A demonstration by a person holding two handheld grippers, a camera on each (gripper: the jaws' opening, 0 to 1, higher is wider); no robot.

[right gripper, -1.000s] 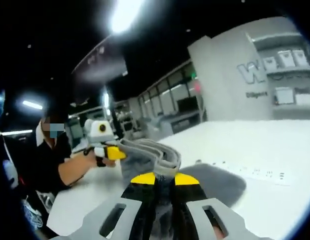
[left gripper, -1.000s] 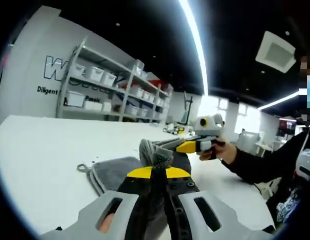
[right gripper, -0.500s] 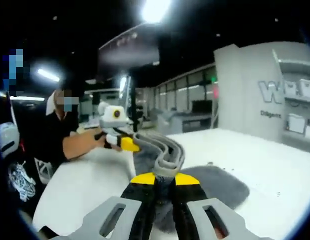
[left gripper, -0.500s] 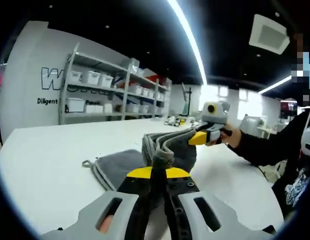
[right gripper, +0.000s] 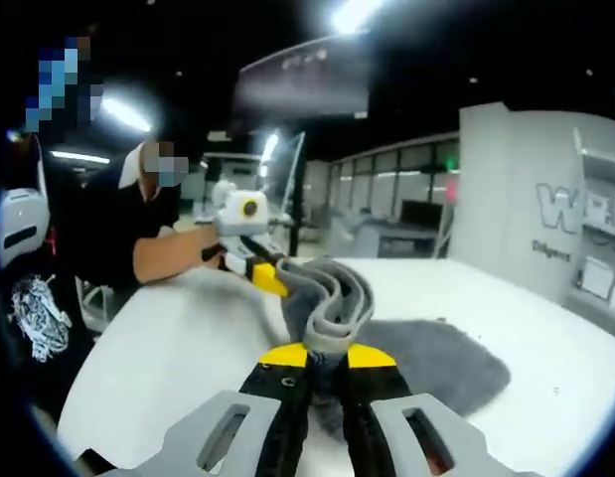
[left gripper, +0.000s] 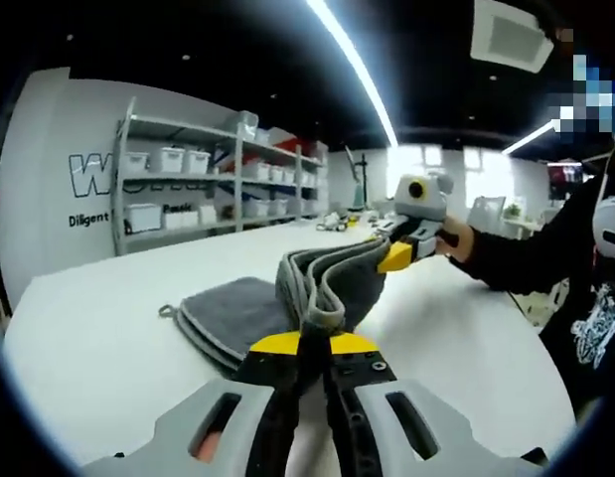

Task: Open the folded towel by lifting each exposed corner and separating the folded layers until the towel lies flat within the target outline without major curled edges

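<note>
Towel: a grey towel (left gripper: pixel 322 288) sits mid-frame in the left gripper view, part raised off the white tabletop (left gripper: pixel 98 338) in a bunched ridge of several edge layers, the rest lying folded to the left, with a small loop at its left corner. In the right gripper view the towel (right gripper: pixel 332 298) rises at centre, and its flat part spreads to the lower right.
Left tongs: the left tongs (left gripper: pixel 305 343) at bottom centre are pressed together on a fold of the towel; the cloth comes up straight out of the yellow tips.
Right tongs: the right tongs (right gripper: pixel 325 350) at bottom centre likewise pinch a fold of the towel between the yellow tips. Each pair also shows in the other view, held by a hand: right of centre in the left gripper view, left of centre in the right gripper view, with the cloth strung between the two.
Step in hand: judged from the raised ridge, two corners or edges are gripped and lifted; the layers are not yet parted, and much of the towel lies folded.
Next move: it seems to call for drawing the two pairs apart and over, so the top layer peels off, then lowering it flat.
Outline: no target outline can be made out on the tabletop.
Risk: several layers may be caught in one pinch, so the fold could travel whole.
</note>
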